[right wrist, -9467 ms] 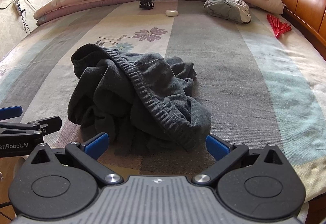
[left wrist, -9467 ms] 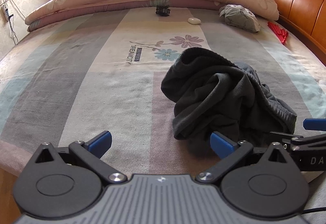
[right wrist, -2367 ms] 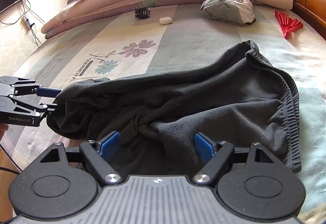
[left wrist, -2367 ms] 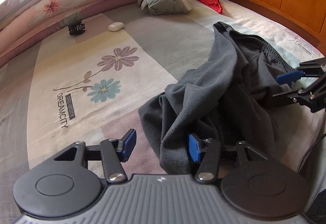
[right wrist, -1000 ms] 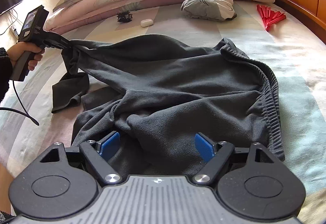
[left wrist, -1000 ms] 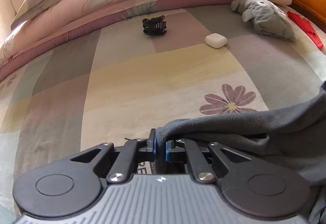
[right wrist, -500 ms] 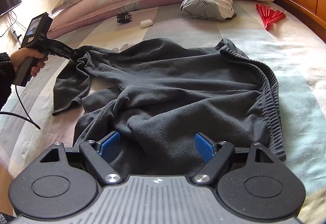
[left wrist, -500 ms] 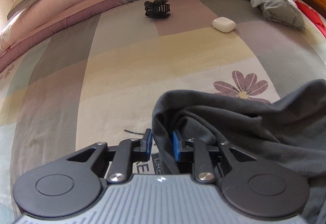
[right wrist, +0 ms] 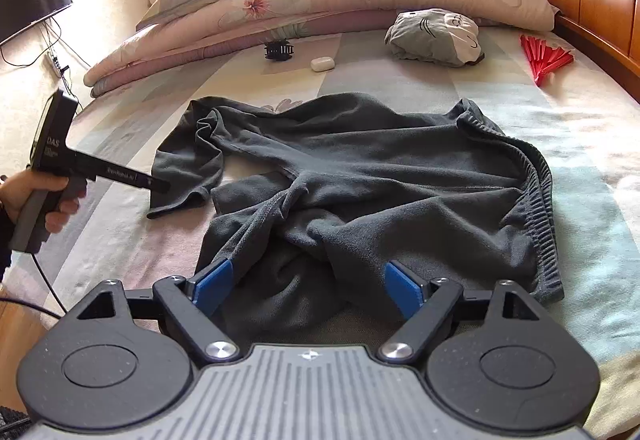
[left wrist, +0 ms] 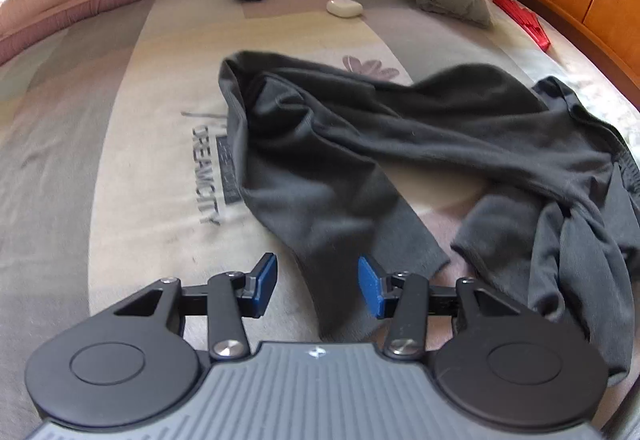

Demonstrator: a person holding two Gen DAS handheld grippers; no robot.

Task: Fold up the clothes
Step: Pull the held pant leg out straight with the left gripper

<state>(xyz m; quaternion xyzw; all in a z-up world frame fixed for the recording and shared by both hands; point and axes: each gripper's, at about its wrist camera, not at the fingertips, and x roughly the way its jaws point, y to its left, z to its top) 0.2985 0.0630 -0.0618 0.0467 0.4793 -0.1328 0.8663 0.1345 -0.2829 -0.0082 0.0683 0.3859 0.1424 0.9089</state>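
Dark grey fleece trousers with ribbed elastic waistband (right wrist: 360,176): lie spread but twisted at the centre of the striped floral bedsheet (right wrist: 580,144), waistband toward 3 o'clock in the right wrist view, one leg reaching 9 o'clock, the other bunched at 6 o'clock.

Left tongs (left wrist: 316,284): jaws opening, blue pads clear of the cloth; a leg hem lies just ahead of them.

Right tongs (right wrist: 306,282): spread wide above the bunched leg, pinching nothing.

Risks, as judged: the knot at the crotch may get folded in unless the legs are pulled straight first; a pinch on the bunched leg may catch several layers and drag the whole garment.

Hidden or unclear: the bunched leg's hem sits under folds; the left view is motion-blurred; the person's hand (right wrist: 38,196) is cut off at 9 o'clock; cloth beneath both tong bodies is unseen.
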